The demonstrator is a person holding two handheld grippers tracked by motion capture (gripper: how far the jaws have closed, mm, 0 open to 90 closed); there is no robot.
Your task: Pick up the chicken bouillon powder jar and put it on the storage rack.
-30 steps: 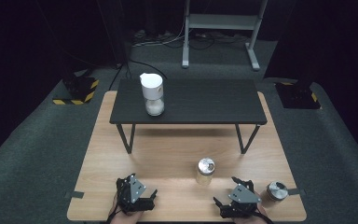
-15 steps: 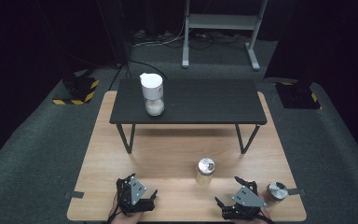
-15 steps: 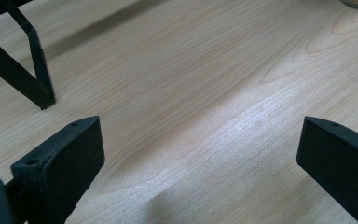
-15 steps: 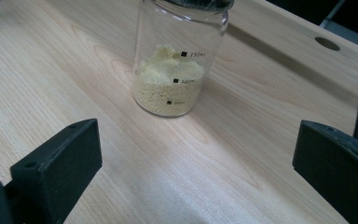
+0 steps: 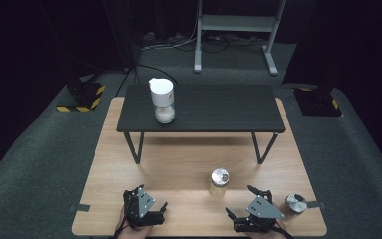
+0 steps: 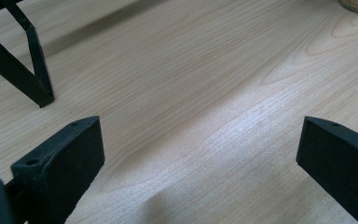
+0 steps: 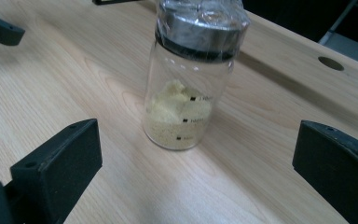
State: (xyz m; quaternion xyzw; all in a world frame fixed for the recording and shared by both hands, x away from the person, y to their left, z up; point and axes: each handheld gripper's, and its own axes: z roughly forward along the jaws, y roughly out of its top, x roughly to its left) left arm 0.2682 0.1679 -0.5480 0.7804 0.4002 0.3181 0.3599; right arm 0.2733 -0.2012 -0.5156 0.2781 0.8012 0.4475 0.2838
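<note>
Our right hand-held gripper (image 7: 196,154) gapes wide before the glass jar (image 7: 191,79), touching nothing; our left hand-held gripper (image 6: 200,154), equally wide, faces bare desk (image 6: 205,84).

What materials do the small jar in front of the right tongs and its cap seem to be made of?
The jar looks like clear glass or hard clear plastic: its yellowish powder shows through the glossy wall. Its cap looks like brushed, shiny grey metal above a dark band, under wrinkled clear film. The right tongs look like matte black plastic.
</note>
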